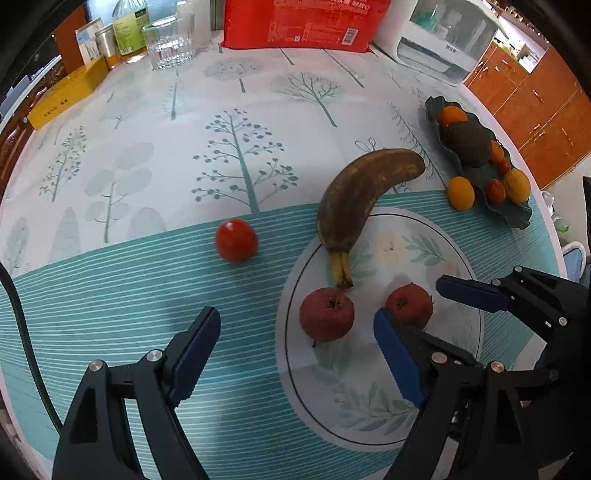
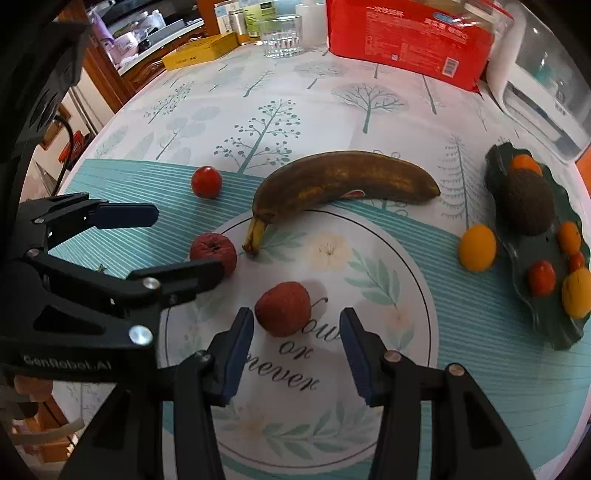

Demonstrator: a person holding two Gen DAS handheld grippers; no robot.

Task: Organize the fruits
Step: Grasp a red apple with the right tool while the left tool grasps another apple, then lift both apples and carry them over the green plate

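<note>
A white floral plate (image 1: 458, 258) (image 2: 369, 236) holds two wrinkled red fruits (image 1: 327, 314) (image 1: 409, 304) and the stem end of a brown banana (image 1: 358, 195) (image 2: 340, 181). My left gripper (image 1: 295, 343) is open, just short of the left red fruit (image 2: 213, 252). My right gripper (image 2: 297, 339) is open, its fingertips just short of the other red fruit (image 2: 282, 308); it also shows in the left wrist view (image 1: 417, 306). A red tomato (image 1: 236, 240) (image 2: 206, 181) lies on the cloth left of the plate.
A dark green leaf dish (image 1: 480, 173) (image 2: 546, 325) at the right holds an avocado (image 2: 528, 201) and small orange and red fruits. An orange fruit (image 1: 460, 193) (image 2: 477, 247) lies beside it. A glass (image 1: 168, 42), yellow box (image 1: 66, 96), red bag (image 1: 303, 22) and white appliance (image 1: 443, 48) stand at the back.
</note>
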